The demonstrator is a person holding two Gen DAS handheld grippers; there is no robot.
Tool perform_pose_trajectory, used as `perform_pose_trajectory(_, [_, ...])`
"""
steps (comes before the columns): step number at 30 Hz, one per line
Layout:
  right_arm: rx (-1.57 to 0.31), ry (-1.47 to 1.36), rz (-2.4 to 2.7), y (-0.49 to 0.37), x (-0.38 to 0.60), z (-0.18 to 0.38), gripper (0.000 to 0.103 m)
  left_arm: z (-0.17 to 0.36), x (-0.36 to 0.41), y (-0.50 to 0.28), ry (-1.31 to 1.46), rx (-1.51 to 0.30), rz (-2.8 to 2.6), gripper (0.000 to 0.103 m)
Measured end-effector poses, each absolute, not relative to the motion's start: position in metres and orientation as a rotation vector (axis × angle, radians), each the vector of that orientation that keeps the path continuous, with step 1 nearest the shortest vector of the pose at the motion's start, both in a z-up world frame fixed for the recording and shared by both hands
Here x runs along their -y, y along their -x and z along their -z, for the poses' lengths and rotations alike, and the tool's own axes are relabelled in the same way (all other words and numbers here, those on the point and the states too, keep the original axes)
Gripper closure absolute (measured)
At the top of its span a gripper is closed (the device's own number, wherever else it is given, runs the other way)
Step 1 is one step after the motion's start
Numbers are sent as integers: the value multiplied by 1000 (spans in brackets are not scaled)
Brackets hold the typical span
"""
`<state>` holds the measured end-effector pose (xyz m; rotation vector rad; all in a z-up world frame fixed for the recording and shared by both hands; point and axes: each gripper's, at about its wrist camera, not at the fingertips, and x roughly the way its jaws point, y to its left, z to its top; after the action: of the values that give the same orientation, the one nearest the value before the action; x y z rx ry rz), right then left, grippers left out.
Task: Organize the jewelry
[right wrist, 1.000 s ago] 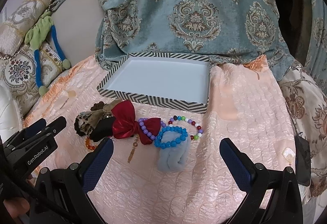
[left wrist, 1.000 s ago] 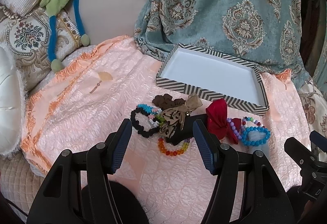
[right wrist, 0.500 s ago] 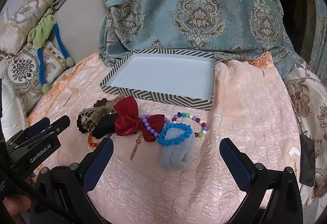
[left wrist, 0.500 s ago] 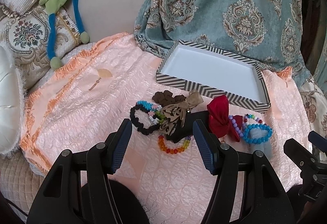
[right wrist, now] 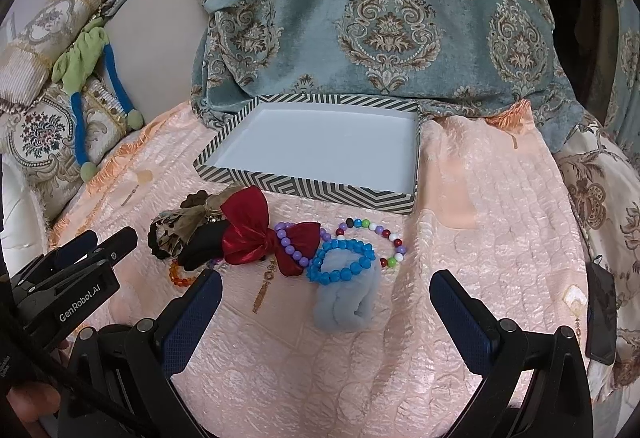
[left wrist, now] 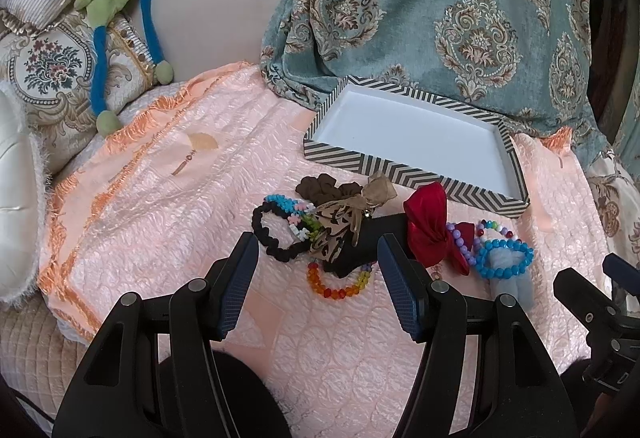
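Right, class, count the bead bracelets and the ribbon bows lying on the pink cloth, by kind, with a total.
Bead bracelets: 5 (blue, purple, mixed-colour, rainbow, turquoise-and-pink)
Bows: 2 (red, brown patterned)
Total: 7

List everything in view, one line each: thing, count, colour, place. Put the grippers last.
tray: 1, white inside with black-and-white striped walls, nothing in it, at the back of the blanket
blanket: 1, peach, under everything
red bow: 1, red, middle of the pile in front of the tray
blue bracelet: 1, bright blue beads, on the grey cloth roll
grey cloth roll: 1, grey-blue, nearest the right gripper
purple bracelet: 1, lilac, across the red bow
mixed bead bracelet: 1, many colours, right end
rainbow bracelet: 1, red to violet, near the left gripper
black scrunchie: 1, black, left end
brown pouch: 1, tan and brown, mid-pile
left gripper: 1, black with blue pads, open
right gripper: 1, same, open
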<state>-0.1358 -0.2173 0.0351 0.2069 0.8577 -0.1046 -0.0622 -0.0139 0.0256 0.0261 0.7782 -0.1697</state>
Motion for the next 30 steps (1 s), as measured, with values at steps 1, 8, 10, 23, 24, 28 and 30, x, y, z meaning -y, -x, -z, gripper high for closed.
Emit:
perform_pose_trajectory(1, [-857, -207, 105, 136, 217, -35, 0, -25, 14, 62, -25, -779, 170, 41])
perform_pose_trajectory(8, [-861, -213, 112, 136, 220, -34, 0, -25, 14, 62, -26, -780, 169, 41])
perform_pose_trajectory(10, [-862, -213, 114, 136, 220, -34, 0, -25, 15, 63, -26, -779, 168, 41])
perform_pose_trajectory(23, [-866, -211, 110, 138, 227, -31, 0, -20, 12, 61, -21, -801, 172, 41])
perform_pose_trajectory(24, [-868, -212, 112, 138, 230, -31, 0, -20, 8, 60, -17, -805, 169, 41])
perform_pose_trajectory(28, [-879, -253, 157, 141, 258, -24, 0, -20, -11, 51, 10, -821, 136, 41])
perform_pose_trajectory(30, [-888, -277, 168, 142, 271, -18, 0, -19, -24, 44, 40, -836, 117, 41])
